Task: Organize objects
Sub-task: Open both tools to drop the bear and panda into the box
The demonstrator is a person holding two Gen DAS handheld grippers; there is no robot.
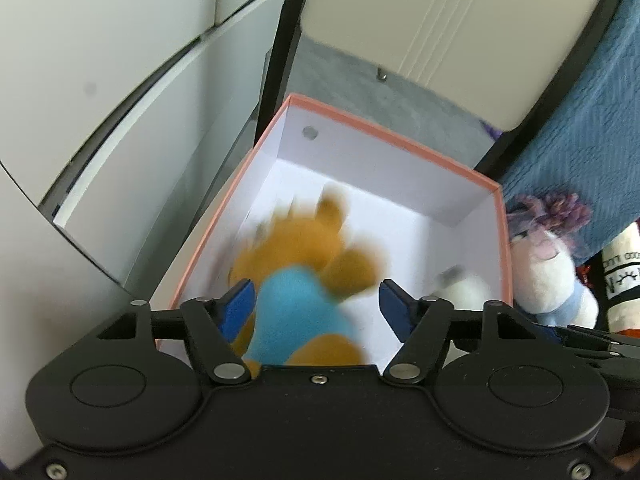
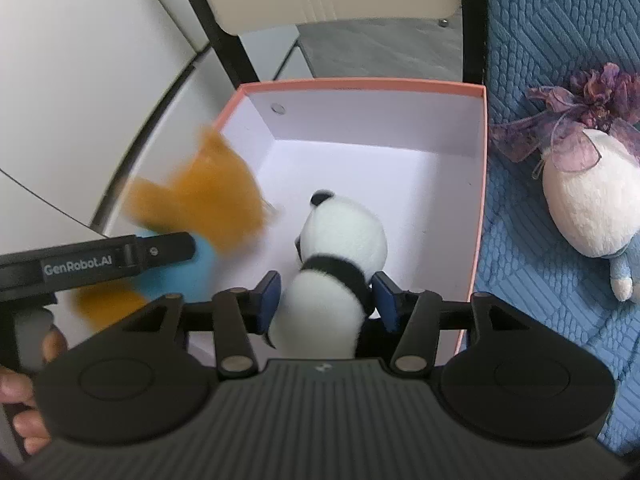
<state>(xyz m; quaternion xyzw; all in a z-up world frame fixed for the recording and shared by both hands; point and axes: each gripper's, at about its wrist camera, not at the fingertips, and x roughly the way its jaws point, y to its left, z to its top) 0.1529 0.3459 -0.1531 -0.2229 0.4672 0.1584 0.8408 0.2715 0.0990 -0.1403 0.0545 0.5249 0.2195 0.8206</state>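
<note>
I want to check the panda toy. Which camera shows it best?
The right wrist view: the panda toy is sharp and central, between the right gripper jaws. The left wrist view shows only a blurred white part at the edge.

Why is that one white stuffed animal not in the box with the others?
The white toy with the purple bow lies on the blue blanket, outside the pink box. The orange toy and panda are over the box, so it looks left out, likely not yet picked up.
</note>
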